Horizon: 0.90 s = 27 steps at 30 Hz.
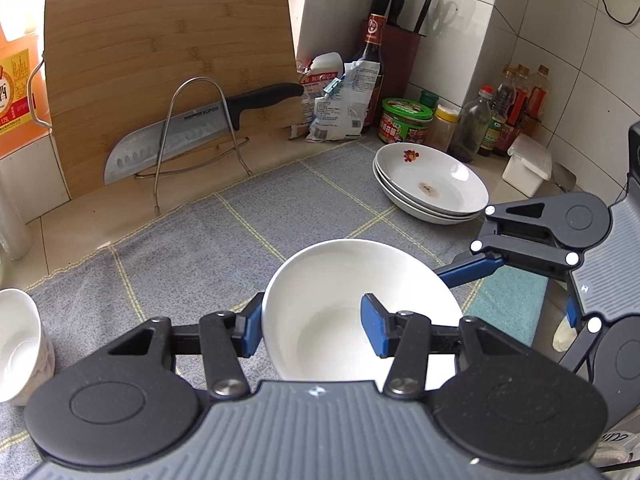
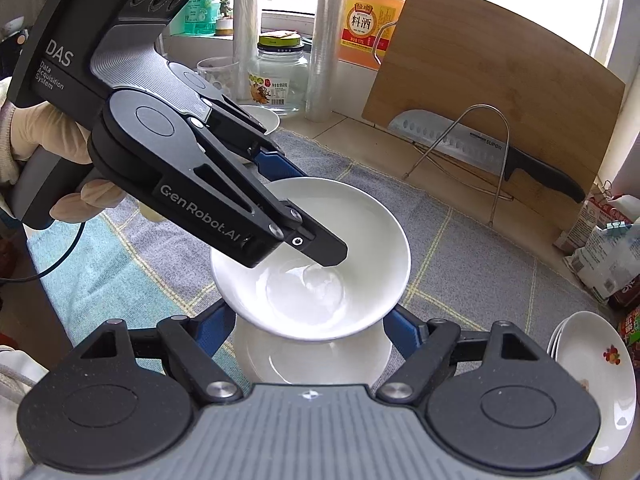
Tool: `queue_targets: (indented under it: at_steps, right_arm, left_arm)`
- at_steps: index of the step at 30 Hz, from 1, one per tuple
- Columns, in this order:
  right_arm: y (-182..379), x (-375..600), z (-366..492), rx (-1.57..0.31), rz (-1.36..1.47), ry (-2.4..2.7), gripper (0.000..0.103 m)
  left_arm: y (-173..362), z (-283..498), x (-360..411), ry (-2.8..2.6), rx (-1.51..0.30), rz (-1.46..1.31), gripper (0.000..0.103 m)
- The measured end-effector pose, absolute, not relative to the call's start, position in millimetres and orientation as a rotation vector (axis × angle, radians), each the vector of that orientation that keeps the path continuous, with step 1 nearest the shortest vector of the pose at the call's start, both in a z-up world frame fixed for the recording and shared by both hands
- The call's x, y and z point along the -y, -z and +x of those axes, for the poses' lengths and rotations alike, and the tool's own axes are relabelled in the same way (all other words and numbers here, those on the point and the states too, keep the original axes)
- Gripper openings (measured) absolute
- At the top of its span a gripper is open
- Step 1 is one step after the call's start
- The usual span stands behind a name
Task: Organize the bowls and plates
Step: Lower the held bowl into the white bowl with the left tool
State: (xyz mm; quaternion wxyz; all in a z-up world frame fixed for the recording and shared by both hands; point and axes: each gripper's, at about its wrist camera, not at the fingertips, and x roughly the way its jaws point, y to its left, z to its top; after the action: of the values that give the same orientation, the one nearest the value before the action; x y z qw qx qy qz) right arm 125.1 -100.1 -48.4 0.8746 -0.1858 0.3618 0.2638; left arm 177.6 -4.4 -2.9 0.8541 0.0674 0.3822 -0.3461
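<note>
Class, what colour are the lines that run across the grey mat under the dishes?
Pale yellow lines on the mat, forming a grid; clearest in the left wrist view.

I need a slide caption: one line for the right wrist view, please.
Left gripper pinches the rim of a white ceramic bowl above a second white bowl between the right gripper fingers.

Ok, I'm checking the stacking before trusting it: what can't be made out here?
Right wrist view: the lower bowl is mostly covered by the upper bowl; unseen in the left wrist view.
Right wrist view: whether the right gripper presses the lower bowl; the upper bowl's rim hides the contact.
Left wrist view: the small white bowl is cut off by the left edge.
Right wrist view: the plate stack is cut by the right edge.
</note>
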Motion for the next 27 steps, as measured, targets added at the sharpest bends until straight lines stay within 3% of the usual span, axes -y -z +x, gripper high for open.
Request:
queue_targets:
  at_steps: [27]
  right_arm:
    - [69.9,115.4,122.3,-0.837,-0.344,-0.525,0.084]
  left_arm:
    - [28.2,175.5,26.2,0.762,-0.861,0.165,0.049]
